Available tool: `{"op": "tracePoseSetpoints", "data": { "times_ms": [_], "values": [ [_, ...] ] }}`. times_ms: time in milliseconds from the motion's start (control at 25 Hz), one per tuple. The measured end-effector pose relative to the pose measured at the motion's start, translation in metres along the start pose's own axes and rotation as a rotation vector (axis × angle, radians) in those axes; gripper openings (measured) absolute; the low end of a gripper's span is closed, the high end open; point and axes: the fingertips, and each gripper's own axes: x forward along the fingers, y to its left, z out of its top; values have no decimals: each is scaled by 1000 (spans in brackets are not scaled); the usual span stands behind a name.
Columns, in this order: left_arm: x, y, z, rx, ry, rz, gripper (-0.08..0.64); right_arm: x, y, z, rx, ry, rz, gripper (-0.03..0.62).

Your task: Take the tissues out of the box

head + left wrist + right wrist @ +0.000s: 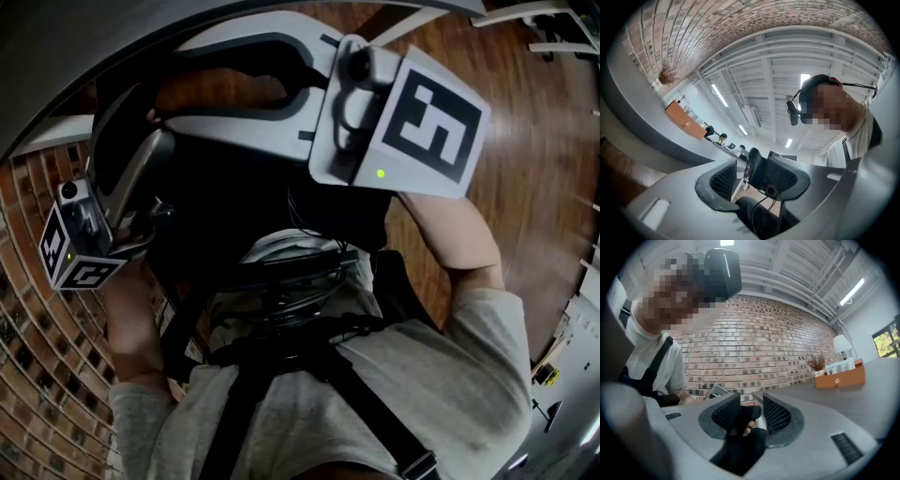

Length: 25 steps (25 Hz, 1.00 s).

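- The left gripper [752, 161] is holding its jaws drawn in to a narrow slot. A dark cabled part [757, 171] is showing in that slot, and I cannot tell whether the pads are touching it.
- The right gripper [746, 399] is showing its jaws almost together, gripping nothing. A black-gloved hand [743, 427] is showing beyond them at 6 o'clock.
- In the head view, the right marker cube [431, 122] is sitting at 1 o'clock and the left marker cube [75, 258] at 9 o'clock. The person's grey shirt [450, 375] is lying at 5 o'clock.
- A brick wall [778, 343] is filling the right gripper view, with an orange tray [840, 376] at 3 o'clock.
- The tissue box is appearing in no view.
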Motion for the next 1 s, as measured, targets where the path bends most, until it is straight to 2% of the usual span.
{"op": "tracePoseSetpoints", "data": {
  "times_ms": [480, 840, 1000],
  "values": [
    [-3, -1, 0, 93, 44, 21, 195, 1, 0, 3, 10, -14, -8, 163],
    [-1, 5, 9, 219, 86, 56, 195, 2, -2, 8, 6, -46, -7, 163],
    [2, 8, 12, 247, 105, 64, 195, 1, 1, 8, 25, -59, -10, 163]
  ]
}}
